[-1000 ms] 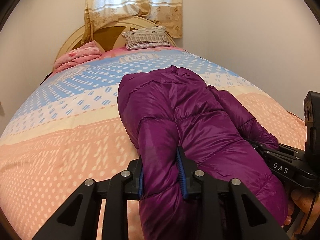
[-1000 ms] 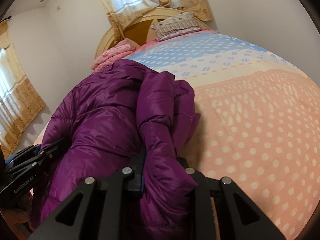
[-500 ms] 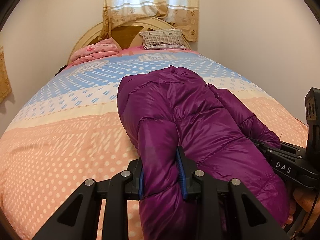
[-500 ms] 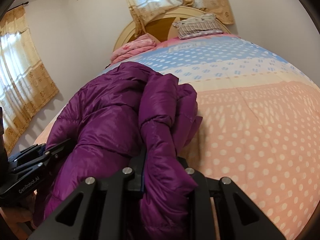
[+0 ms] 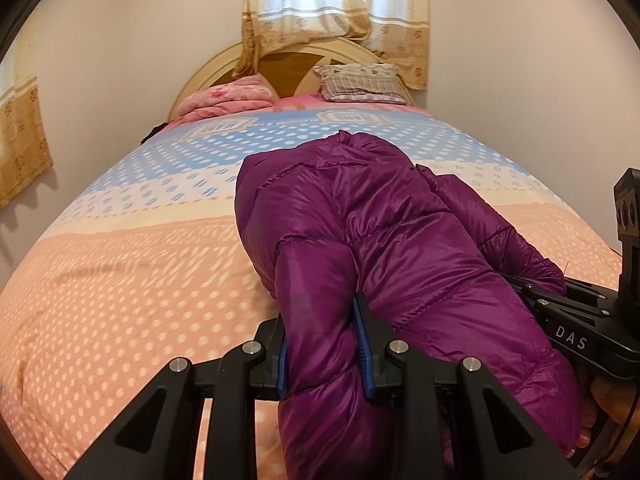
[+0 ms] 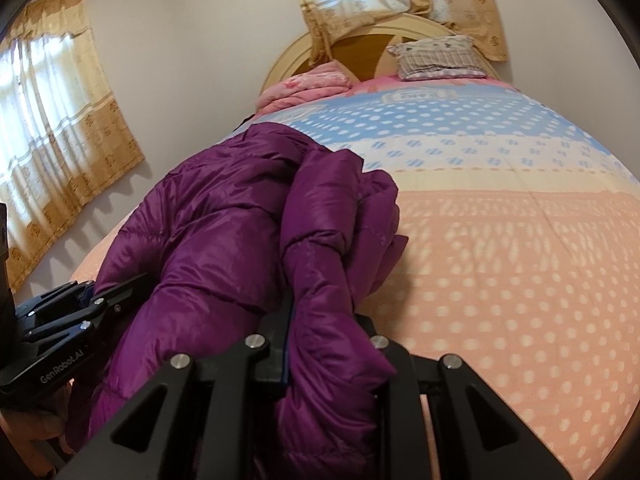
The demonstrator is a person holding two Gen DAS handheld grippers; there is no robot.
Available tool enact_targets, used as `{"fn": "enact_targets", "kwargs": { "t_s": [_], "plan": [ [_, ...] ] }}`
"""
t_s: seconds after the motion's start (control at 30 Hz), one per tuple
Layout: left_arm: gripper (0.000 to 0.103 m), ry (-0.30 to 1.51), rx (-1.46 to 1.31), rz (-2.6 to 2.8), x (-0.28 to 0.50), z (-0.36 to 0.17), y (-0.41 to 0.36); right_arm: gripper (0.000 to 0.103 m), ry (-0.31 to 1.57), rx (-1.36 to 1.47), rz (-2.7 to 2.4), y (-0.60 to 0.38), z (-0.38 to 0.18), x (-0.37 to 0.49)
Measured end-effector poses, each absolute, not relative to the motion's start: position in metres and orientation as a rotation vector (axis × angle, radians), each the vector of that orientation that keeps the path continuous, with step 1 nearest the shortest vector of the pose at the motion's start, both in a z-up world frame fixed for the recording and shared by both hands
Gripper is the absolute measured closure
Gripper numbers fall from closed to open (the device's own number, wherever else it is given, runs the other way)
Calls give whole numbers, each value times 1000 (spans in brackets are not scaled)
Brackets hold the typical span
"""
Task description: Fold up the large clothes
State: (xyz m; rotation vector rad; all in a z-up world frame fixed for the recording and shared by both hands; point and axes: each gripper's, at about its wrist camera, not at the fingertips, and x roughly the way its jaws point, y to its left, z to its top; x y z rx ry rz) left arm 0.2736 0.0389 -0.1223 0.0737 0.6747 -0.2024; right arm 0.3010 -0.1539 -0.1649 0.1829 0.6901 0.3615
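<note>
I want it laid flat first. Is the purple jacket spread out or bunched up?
Bunched up. The purple jacket sits heaped in puffy folds on the bed, near edge lifted.

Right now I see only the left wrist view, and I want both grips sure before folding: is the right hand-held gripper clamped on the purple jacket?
Observer: Yes. In the right wrist view the right hand-held gripper is shut on a thick fold of the purple jacket.
Operator: Are both pads showing?
Observer: Only the blue pad on the picture's left; fabric drapes over the other finger.
Operator: And my left hand-held gripper from that side?
Observer: The left hand-held gripper has its fingertips buried in the jacket's near left edge.
</note>
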Motion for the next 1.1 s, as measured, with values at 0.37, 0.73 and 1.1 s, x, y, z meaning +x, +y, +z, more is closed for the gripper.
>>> {"fn": "enact_targets", "kwargs": {
  "t_s": [0.37,0.73,1.1],
  "plan": [
    [76,676,42,-133,266,-127,75,82,697,135,430,-114,-168,304],
    [76,673,27,-102,259,-130,91,82,697,95,455,-89,-169,306],
    [76,679,23,-89,259,-133,98,82,698,74,460,-79,-172,308]
  ]
}}
